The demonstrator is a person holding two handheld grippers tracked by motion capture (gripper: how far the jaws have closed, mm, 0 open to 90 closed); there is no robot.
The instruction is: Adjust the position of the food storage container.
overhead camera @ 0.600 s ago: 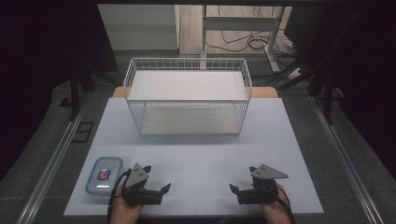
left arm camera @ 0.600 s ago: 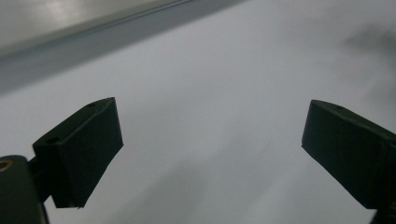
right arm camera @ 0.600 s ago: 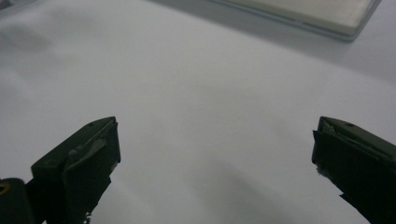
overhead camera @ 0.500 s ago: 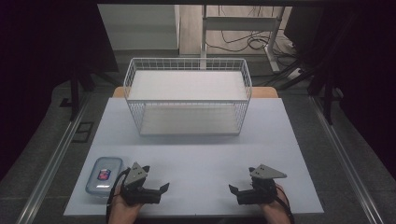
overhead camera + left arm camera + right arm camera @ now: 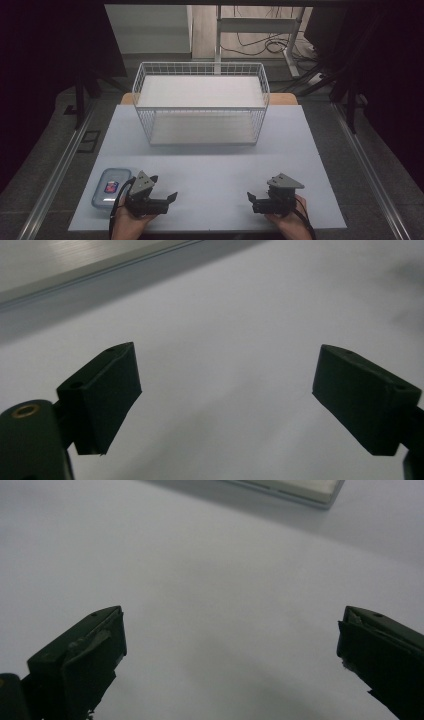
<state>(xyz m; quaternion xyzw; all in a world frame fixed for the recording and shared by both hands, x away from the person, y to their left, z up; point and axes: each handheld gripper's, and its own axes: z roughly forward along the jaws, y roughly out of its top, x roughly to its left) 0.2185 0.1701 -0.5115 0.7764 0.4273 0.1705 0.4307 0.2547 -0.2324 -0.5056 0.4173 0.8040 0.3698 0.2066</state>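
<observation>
The left gripper [image 5: 167,199] sits low near the front edge of the white tabletop [image 5: 210,170], on the left side. A hand [image 5: 131,222] holds it from below. Its 2 black jaws are spread wide apart, and there is nothing between them. In the left gripper view, bare white tabletop shows between the 2 pads [image 5: 102,395].

The right gripper [image 5: 253,202] is near the front edge too, on the right side, held by the other hand [image 5: 290,225]. Its jaws are also wide apart with nothing in them. The 2 grippers point toward each other, with a stretch of bare tabletop between them.

A small clear box with a blue lid [image 5: 111,186] lies flat near the front left corner of the tabletop. It is just beside the left gripper, on its outer side. Something small and red is inside the box. No jaw touches the box.

A white wire basket [image 5: 200,107] stands at the back edge of the tabletop, in the middle, well apart from both grippers. It has 2 white shelves.
</observation>
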